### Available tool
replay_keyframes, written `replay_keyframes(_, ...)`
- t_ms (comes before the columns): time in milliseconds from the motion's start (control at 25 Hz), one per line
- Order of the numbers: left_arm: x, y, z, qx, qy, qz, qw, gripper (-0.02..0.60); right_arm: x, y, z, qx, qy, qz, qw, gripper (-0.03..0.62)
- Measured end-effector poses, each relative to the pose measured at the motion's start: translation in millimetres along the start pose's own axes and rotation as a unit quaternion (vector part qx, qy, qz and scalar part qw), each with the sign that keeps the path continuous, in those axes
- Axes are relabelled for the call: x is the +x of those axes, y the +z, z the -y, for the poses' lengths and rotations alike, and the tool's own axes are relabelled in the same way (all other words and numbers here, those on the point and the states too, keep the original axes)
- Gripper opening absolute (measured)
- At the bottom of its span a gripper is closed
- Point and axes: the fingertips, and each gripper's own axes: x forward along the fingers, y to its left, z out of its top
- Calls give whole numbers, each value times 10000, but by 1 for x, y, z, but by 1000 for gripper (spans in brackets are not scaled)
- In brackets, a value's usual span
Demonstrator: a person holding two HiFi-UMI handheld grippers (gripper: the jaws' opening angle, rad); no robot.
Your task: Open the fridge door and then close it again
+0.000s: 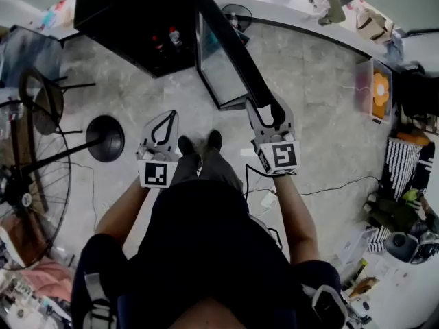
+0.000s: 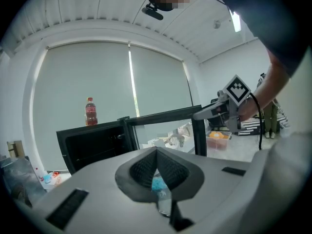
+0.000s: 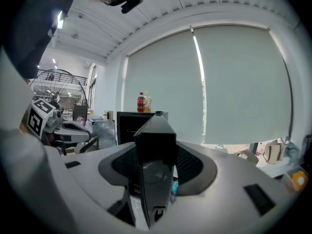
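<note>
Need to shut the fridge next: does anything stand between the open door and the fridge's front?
Nothing visible does. In the head view only bare floor lies between the open door and the fridge. The right claw grips the door's free edge.

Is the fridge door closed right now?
No, the door stands swung out from the fridge, its edge held in the right gripper.
</note>
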Motion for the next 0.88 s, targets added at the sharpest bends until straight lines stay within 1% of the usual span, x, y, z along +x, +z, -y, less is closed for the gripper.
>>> replay_keyframes(80,6,2,4,143,-81,-30,9999,22,0,0,9,8,-16,81,10000,227)
replay_keyframes(160,10,6,6,193,-123,8,9997,21,0,-1,16,-8,-35,66,10000,226)
replay_keyframes(320,23,9,10,-7,-121,85,9999,21,5,-1,39,-16,-153,-67,9999,225)
replay_keyframes(440,32,9,15,154,-201,-5,9997,21,8,-2,58,-35,-162,36,9999,225)
replay_keyframes(520,36,12,17,244,-241,3,9994,21,9,-3,68,-35,-183,-16,9998,225)
replay_keyframes(680,45,14,19,206,-248,-74,9995,21,14,-1,87,-79,-171,65,9998,226)
replay_keyframes(760,50,15,20,277,-265,-39,9993,21,16,0,96,-96,-171,40,9998,227)
replay_keyframes(840,53,20,19,439,-296,49,9986,21,19,1,105,-132,-151,30,9998,227)
replay_keyframes(880,54,20,19,447,-297,38,9986,22,20,1,110,-143,-130,19,9998,229)
